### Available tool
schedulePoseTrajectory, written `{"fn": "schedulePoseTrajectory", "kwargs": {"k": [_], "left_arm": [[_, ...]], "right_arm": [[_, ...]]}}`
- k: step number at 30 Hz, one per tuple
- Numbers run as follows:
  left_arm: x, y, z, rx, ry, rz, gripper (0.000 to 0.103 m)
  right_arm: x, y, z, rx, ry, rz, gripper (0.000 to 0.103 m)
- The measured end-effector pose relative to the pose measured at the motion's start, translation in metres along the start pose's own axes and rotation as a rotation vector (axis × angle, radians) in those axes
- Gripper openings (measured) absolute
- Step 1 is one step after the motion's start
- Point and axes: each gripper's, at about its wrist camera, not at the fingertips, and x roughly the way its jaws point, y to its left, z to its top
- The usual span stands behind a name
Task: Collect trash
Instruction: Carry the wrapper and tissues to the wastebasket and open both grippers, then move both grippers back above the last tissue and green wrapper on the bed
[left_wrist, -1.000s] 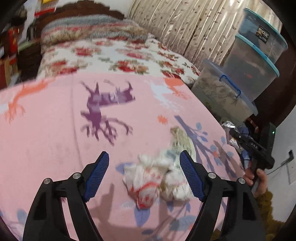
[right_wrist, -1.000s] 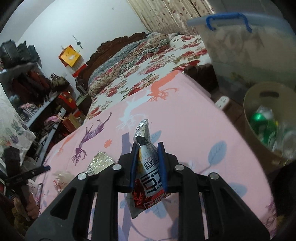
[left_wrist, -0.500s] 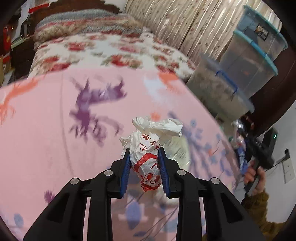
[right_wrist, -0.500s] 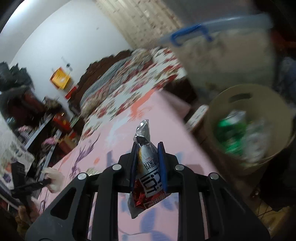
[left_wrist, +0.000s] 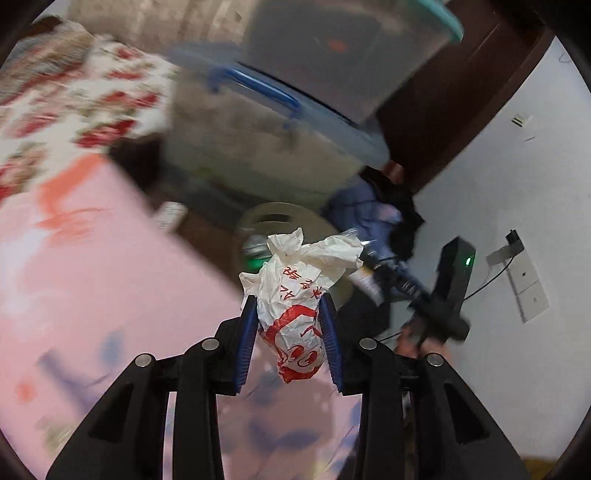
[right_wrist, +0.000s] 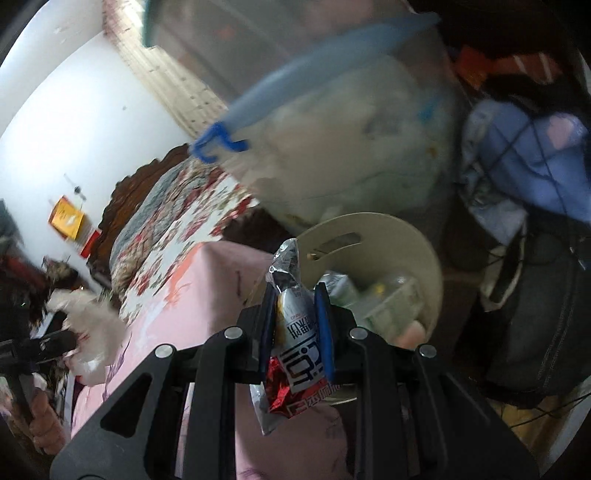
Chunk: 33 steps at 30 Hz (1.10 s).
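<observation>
Right claw (right_wrist: 296, 328) grips foil wrapper (right_wrist: 295, 325) beside trash-filled beige bin (right_wrist: 424, 258).

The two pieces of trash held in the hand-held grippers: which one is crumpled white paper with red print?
The crumpled paper wrapper in the left hand-held gripper. The right hand-held gripper holds a shiny foil snack packet.

**Bedroom around you**

You face a bed with a pink printed blanket (left_wrist: 92, 266) and a floral quilt (right_wrist: 192, 229) running to a dark carved headboard (right_wrist: 147, 177). Stacked clear storage bins (left_wrist: 266, 140) fill the upper middle. A white wall (left_wrist: 517, 184) stands at right.
</observation>
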Motion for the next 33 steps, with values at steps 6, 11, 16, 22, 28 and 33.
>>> {"fn": "schedulePoseTrajectory", "kwargs": {"k": [6,11,16,22,28,33], "left_arm": [[0.099,-0.016,0.033,0.010,0.046,0.042,0.060],[0.129,-0.002,0.030,-0.069,0.110,0.114,0.064],[0.082,0.012,0.011,-0.094,0.053,0.102,0.065],[0.014,0.014,-0.038,-0.054,-0.002,0.120,0.066],[-0.047,0.023,-0.105,-0.027,-0.065,0.210,0.066],[-0.097,0.045,-0.159,-0.057,-0.119,0.353,0.066]], "right_arm": [[0.032,-0.027,0.014,0.085,0.035,0.037,0.026],[0.059,-0.031,0.025,0.119,0.058,0.003,0.074],[0.035,-0.015,0.020,0.093,-0.024,0.031,0.071],[0.000,0.024,-0.022,0.071,-0.031,0.108,0.071],[-0.024,0.075,-0.090,0.014,-0.022,0.103,0.071],[-0.031,0.114,-0.146,-0.050,-0.001,0.040,0.071]]}}
